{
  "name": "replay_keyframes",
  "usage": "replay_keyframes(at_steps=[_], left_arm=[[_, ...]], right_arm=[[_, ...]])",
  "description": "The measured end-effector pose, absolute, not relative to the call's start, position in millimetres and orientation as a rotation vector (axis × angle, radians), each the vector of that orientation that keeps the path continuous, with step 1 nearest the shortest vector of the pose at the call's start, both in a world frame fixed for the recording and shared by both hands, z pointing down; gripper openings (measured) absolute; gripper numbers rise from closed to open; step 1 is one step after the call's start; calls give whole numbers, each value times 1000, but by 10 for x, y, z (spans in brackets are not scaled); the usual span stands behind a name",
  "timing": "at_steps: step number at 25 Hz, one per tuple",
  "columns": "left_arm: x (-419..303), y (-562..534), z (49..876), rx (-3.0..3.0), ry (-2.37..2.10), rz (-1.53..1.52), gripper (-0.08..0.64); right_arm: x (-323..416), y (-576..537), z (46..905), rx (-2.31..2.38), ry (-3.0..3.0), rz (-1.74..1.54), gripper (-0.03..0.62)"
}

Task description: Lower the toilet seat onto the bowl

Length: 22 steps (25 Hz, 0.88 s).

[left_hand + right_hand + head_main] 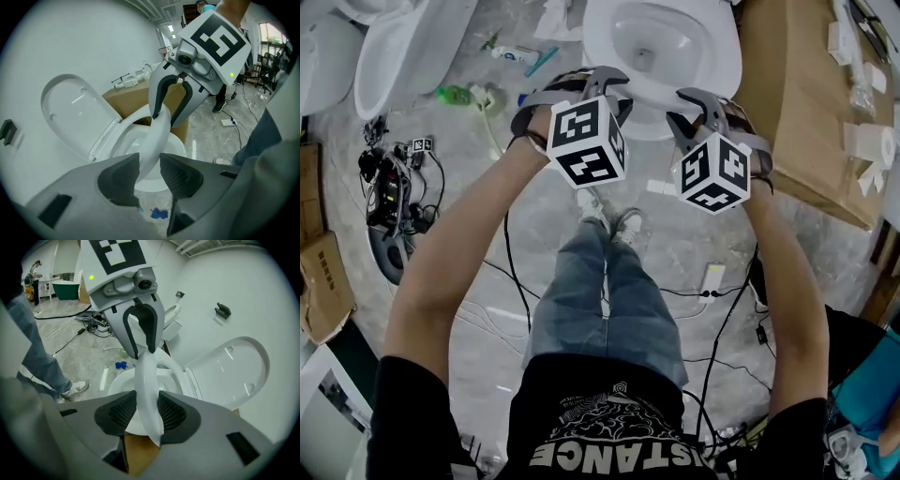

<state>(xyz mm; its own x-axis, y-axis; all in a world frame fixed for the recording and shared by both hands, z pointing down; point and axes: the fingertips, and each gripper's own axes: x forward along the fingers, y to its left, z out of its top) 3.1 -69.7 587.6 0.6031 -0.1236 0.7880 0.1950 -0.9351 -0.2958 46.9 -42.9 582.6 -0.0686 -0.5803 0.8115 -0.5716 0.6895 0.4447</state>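
**A:** What could go wrong from here?

**B:** The bowl (180, 146) could be struck hard. The lid (75, 112) is stood upright behind the bowl, and the seat (157, 136) is held tilted above the bowl, not yet laid on its rim. If the smooth plastic were allowed to slip, the seat would be dropped and slammed onto the bowl. If one side were lowered faster than the other, the seat could be twisted.

**A:** And how are the grippers set?

**B:** The left gripper (150, 171) is clenched on the seat's front edge above the bowl, its jaws spread wide by the seat's thickness. The right gripper (147, 411) is clamped on the same edge, just beside the left one, with the seat pressed from both sides.
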Motion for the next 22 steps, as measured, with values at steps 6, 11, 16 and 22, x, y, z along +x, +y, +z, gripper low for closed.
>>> replay_keyframes(at_steps=[6,11,16,22], left_arm=[[10,-625,6094,-2455,5,-1211,137],[-26,-562,6289,-2436,21,-1218,137],[-78,-508,6529,-2429,7,-1221,137],[-119,-445,6819,-2405,-1,-1241,136]], right_arm=[[450,-351,6057,920,-1727,-56,150],[406,-292,6252,896,-1730,-77,153],[351,-240,6497,857,-1727,-94,158],[305,-171,6798,845,-1721,-105,163]])
